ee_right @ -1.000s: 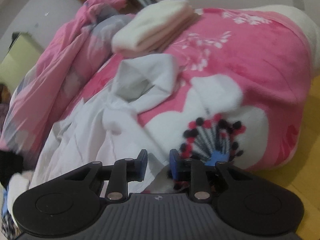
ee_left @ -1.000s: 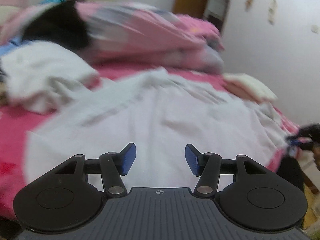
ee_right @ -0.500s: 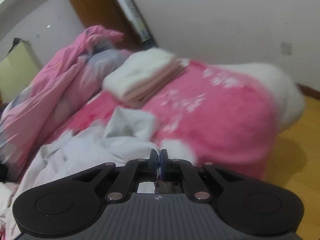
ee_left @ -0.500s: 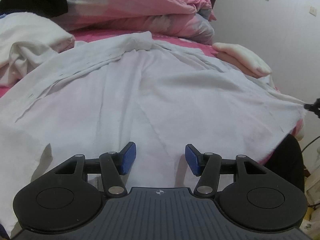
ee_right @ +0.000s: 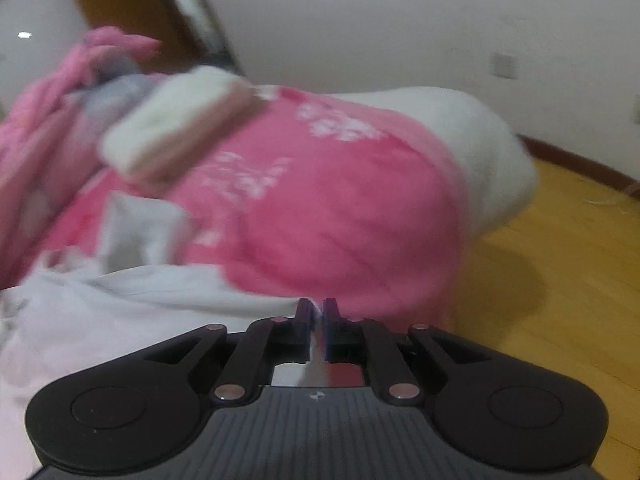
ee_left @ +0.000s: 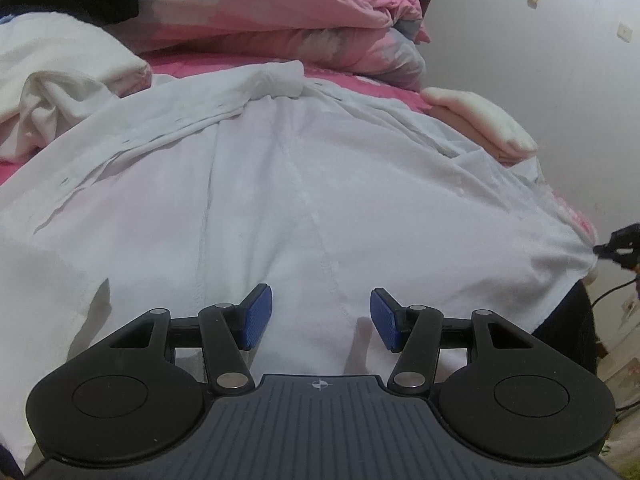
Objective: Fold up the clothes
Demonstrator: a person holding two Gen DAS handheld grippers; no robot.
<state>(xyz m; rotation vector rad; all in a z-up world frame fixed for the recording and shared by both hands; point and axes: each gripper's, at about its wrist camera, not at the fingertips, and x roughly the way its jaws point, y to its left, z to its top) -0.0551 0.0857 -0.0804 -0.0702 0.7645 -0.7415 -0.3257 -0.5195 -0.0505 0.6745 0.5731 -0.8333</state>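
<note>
A white button-up shirt lies spread across the pink bed, its collar at the far side. My left gripper hovers open just above the shirt's near hem, its blue pads apart with nothing between them. In the right wrist view the right gripper is shut on the shirt's white edge, a sliver of cloth showing between its pads. That same gripper appears at the far right of the left wrist view, pinching the shirt's corner and pulling it taut.
A bunched pink and grey quilt lies along the back of the bed. A folded cream and pink stack rests at the right by the wall. Crumpled white clothes sit at the left. Wooden floor lies right of the bed.
The right gripper closed on the shirt's edge and pulled it out to the right, so the shirt now lies flatter. My left gripper dropped closer to the hem, still open.
</note>
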